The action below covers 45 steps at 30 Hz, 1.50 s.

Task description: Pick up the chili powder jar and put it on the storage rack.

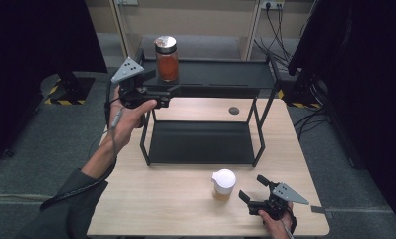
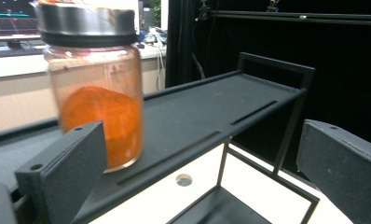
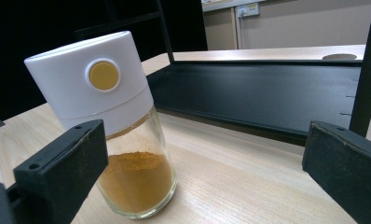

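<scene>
Left gripper point(image 1: 170, 95), jaws apart, hovers at the shelf's point(image 1: 226, 74) left end beside the jar point(image 1: 167, 59). Right gripper point(image 1: 252, 188), jaws apart, sits near the tabletop's point(image 1: 161, 199) front edge beside the shaker point(image 1: 223, 183).

Glass jar point(image 1: 167, 59), matt black metal shelf point(image 1: 226, 74)

Looks like a lab or test room: black curtains point(image 1: 32, 40) around a lone bench point(image 1: 186, 199), grey carpet, hazard-taped stand base point(image 1: 66, 92), loose cables point(image 1: 280, 30), wall sockets point(image 1: 271, 4).

There were two spice jars: one steel-lidded jar of orange powder point(image 1: 166, 58) and one white-capped jar of yellow powder point(image 1: 223, 184). One black two-tier rack point(image 1: 206, 144) stood on one table point(image 1: 186, 199).
</scene>
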Each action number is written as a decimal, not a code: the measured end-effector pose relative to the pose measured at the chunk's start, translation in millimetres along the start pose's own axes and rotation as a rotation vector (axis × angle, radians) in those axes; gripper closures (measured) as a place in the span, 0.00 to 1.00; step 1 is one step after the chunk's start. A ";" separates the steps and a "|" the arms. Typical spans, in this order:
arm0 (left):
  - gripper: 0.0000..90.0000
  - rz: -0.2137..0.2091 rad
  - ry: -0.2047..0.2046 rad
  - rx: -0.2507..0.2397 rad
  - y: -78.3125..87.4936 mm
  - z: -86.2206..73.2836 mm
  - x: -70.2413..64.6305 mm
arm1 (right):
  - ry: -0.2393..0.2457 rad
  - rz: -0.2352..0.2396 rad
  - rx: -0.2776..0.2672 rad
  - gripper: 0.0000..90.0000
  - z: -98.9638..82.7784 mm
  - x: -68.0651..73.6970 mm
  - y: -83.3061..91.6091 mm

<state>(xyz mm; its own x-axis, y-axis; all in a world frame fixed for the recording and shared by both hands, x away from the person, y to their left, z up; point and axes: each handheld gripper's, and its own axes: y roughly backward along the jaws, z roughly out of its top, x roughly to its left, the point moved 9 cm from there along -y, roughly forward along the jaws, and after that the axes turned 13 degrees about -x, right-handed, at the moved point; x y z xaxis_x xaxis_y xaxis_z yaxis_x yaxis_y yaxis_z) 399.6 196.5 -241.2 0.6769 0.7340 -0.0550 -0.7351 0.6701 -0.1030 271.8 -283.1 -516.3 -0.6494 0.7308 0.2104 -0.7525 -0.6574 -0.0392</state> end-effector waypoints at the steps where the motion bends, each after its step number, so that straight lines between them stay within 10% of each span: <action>1: 0.01 -0.013 0.005 -0.001 3.2 -4.2 -2.7 | 0.000 0.000 0.000 0.00 0.0 0.0 0.0; 45: 0.01 -0.175 0.078 -0.005 46.2 -86.9 -39.8 | 0.001 0.000 0.002 0.00 -0.6 0.1 -0.3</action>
<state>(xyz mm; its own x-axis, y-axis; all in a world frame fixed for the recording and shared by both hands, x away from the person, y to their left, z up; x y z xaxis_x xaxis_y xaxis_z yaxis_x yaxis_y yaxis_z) 342.0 188.7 -330.2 0.7954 0.5955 -0.1127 -0.6059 0.7860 -0.1230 271.9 -282.7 -516.8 -0.6494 0.7309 0.2098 -0.7523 -0.6578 -0.0371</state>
